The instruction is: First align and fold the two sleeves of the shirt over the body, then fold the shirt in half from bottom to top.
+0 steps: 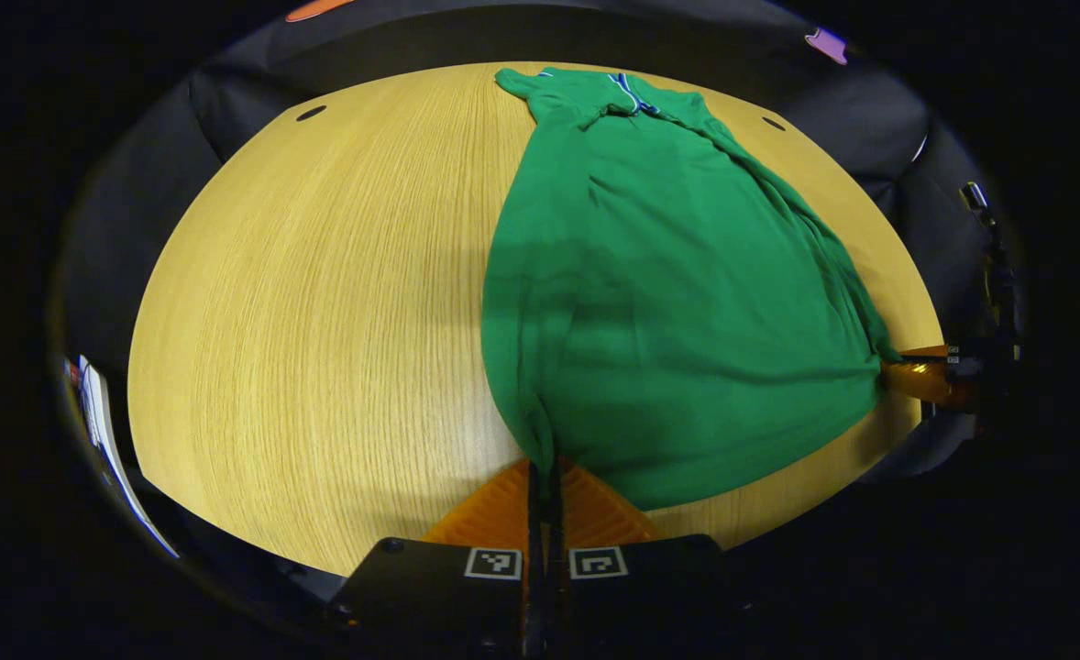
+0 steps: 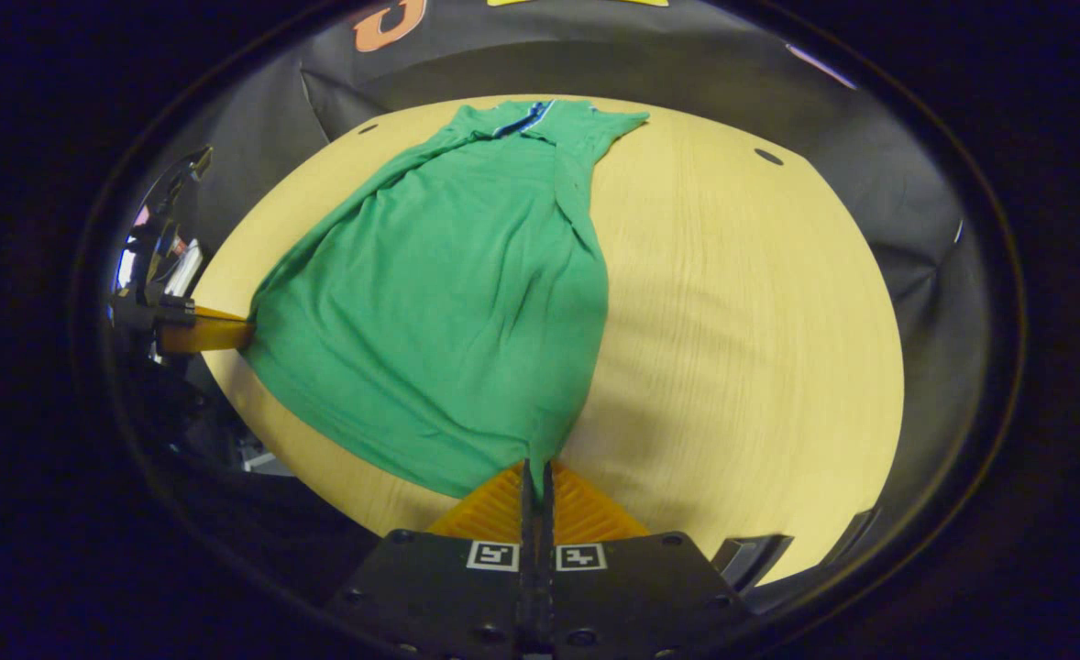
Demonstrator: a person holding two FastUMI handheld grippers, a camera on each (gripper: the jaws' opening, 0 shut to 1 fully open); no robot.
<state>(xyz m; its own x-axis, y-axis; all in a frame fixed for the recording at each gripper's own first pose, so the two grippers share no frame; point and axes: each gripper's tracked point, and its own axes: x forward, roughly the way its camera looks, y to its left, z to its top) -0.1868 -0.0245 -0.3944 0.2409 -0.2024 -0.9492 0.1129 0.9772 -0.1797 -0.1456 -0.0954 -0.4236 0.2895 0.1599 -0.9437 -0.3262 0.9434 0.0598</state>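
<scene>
Green polo shirt (image 1: pixel 659 302) lies collar-away on the wooden table (image 1: pixel 320 321), sleeves folded in, with your left gripper (image 1: pixel 545 477) and right gripper (image 2: pixel 535 472) each clenched on a hem corner, so carry both evenly toward the collar.

Left claw (image 1: pixel 544 477) and right claw (image 2: pixel 534 477), both low, fingers pressed together on green fabric.

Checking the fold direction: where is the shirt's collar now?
The collar lies at the table's far edge, opposite both tools, which pinch the shirt's near hem corners.
</scene>
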